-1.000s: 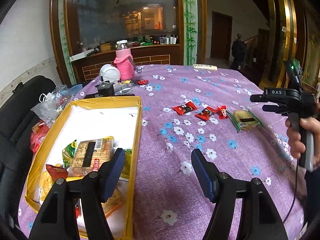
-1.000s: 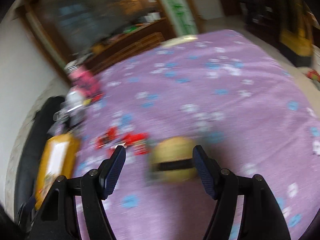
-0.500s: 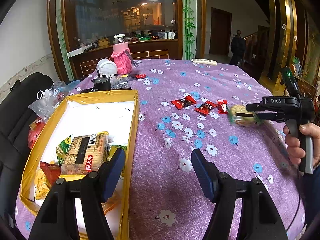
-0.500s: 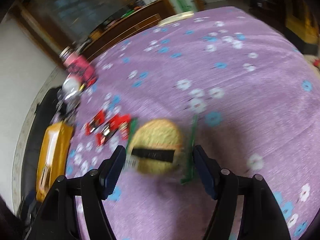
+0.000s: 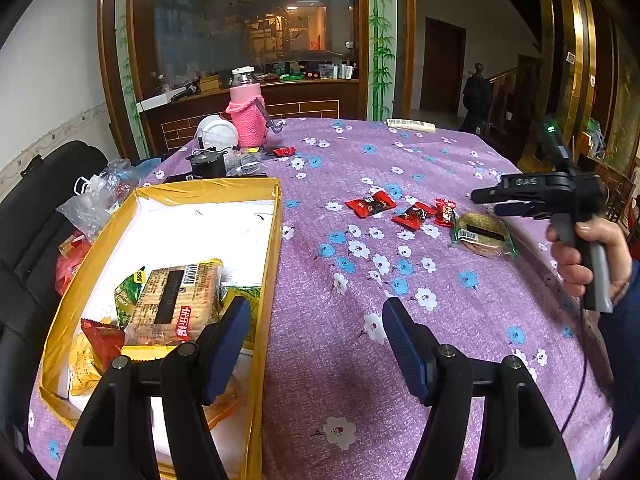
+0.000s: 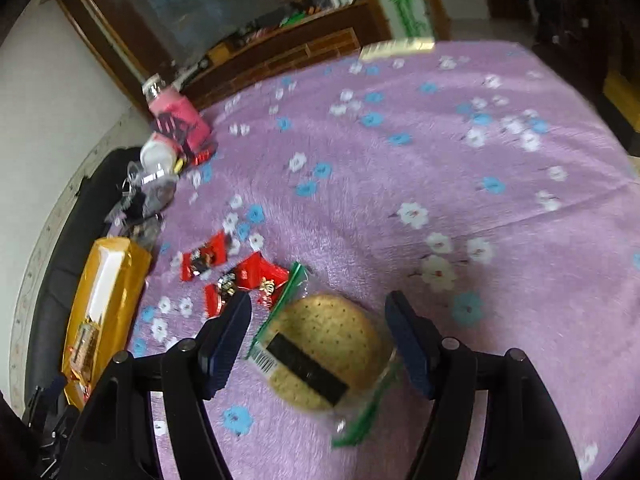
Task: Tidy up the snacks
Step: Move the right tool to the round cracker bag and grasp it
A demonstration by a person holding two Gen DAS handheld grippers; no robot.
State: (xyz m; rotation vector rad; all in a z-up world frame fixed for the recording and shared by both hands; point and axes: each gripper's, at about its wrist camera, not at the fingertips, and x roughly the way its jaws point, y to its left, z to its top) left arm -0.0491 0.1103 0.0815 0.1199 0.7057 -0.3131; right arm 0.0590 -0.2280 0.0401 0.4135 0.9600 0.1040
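Note:
A round cracker packet (image 6: 320,348) in clear green-edged wrap lies on the purple flowered tablecloth (image 6: 440,160). My right gripper (image 6: 318,340) is open and straddles it, with a small gap at each pad. In the left wrist view the right gripper (image 5: 486,203) hovers just over the same packet (image 5: 482,234), held by a hand (image 5: 584,256). Three red candies (image 5: 370,204) (image 5: 414,215) (image 5: 445,212) lie left of the packet. My left gripper (image 5: 316,344) is open and empty beside the yellow box (image 5: 272,240), which holds a cracker pack (image 5: 176,304) and other snacks.
A pink-sleeved bottle (image 5: 246,120), a white bowl-like thing (image 5: 216,132), a black pot and one more red candy (image 5: 284,151) sit at the table's far left. Plastic bags (image 5: 96,196) and a black chair (image 5: 36,200) flank the box. A remote (image 5: 410,125) lies at the far edge.
My right gripper has dropped and swung over the cracker packet, which now lies between its fingers instead of ahead of them. My left gripper has stayed where it was.

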